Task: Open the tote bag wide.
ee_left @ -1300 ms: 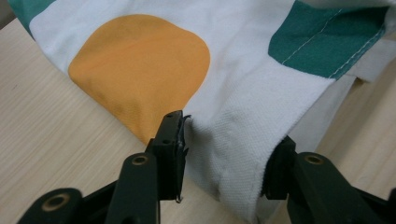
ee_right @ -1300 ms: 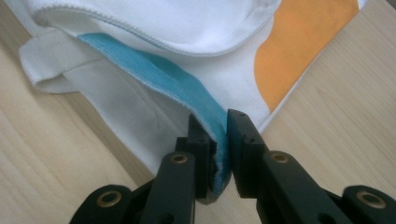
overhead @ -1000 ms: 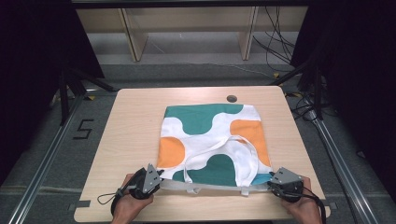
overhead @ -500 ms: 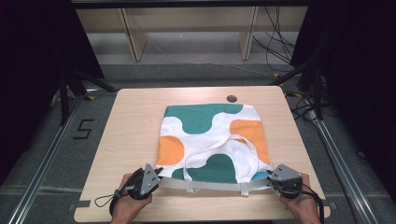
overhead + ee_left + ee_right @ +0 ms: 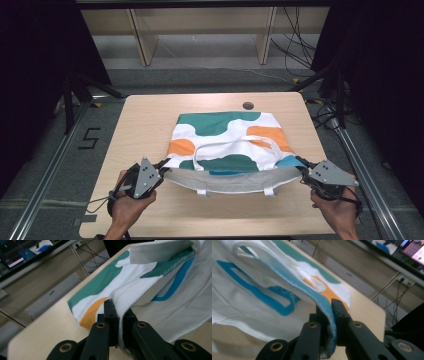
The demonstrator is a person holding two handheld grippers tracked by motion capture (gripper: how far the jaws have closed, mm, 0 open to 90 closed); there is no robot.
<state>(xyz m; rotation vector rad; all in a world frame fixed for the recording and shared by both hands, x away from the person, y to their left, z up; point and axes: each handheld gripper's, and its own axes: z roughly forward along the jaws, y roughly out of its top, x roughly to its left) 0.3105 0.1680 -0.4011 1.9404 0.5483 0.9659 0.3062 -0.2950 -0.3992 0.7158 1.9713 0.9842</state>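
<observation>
- On the desk (image 5: 150, 115), toward its middle and near side, lies a bag (image 5: 227, 135) of white cloth with green, orange and blue patches; its handles lie looped on top.
- Its near top edge is lifted off the desk and stretched between the two grippers, so the mouth gapes and the pale lining shows.
- By its sag and folds I judge it soft, light and limp: it will droop wherever it is unsupported, so the hemmed corners of the mouth are the sound places to hold.
- Left gripper (image 5: 119, 315): jaws nearly closed, pinching the thick white hem at the bag's near left corner.
- Right gripper (image 5: 331, 312): jaws nearly closed, pinching the blue-edged hem at the near right corner.
- Both hands stay low at the near edge, well apart, keeping the hem fairly taut.
</observation>
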